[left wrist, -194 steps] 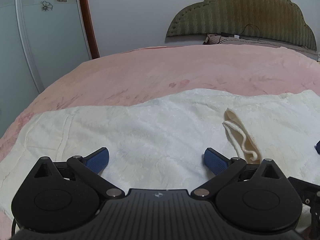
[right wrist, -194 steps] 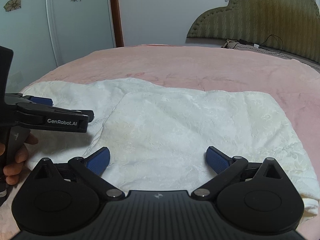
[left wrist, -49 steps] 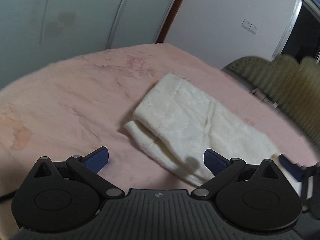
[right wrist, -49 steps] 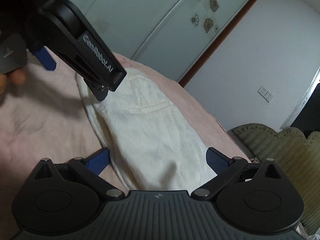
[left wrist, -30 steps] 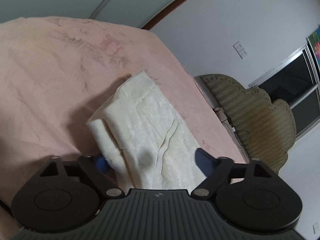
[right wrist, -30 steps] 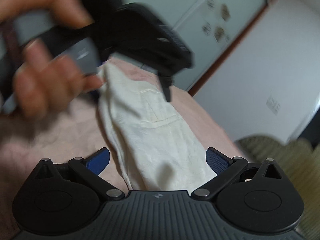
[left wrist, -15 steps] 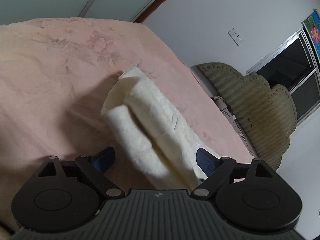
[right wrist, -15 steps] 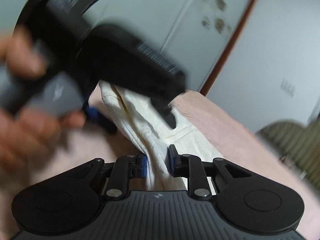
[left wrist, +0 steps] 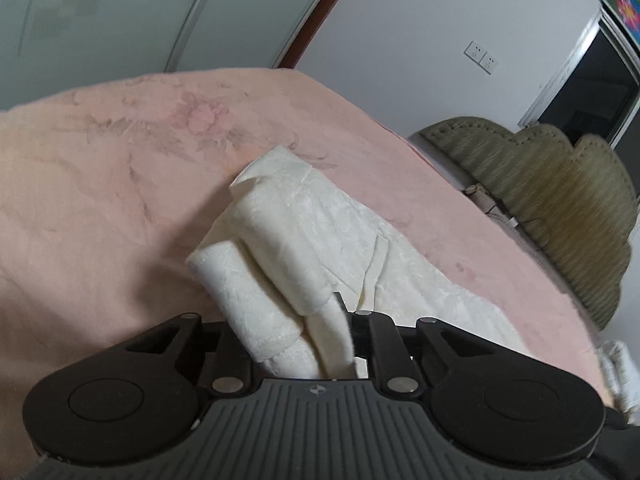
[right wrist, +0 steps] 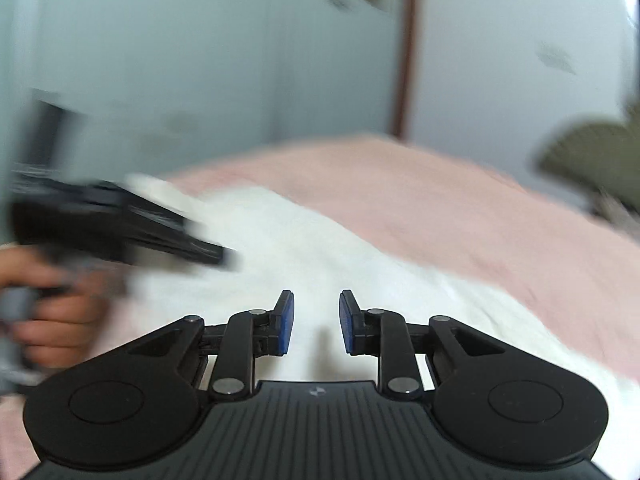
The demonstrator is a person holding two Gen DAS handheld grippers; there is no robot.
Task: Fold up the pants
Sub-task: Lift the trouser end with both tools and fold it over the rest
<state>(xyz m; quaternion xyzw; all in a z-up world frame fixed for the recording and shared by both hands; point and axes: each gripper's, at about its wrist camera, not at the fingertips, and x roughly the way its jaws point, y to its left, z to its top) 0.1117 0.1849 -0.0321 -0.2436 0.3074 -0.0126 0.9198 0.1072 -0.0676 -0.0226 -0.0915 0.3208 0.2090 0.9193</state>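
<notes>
Cream pants on pink bedspread, folded end bunched up; left gripper closing, pinching that end; right gripper narrowly parted, opening, empty, above pants; view blurred

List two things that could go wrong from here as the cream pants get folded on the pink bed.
1. The left gripper is closing its fingers on a bunched, rolled end of the pants; layers may slip out unevenly and spoil the fold.
2. The right gripper is opening its fingers with no cloth between them, so that end lies free on the bed cover and may drag or crumple if the left pulls.
</notes>
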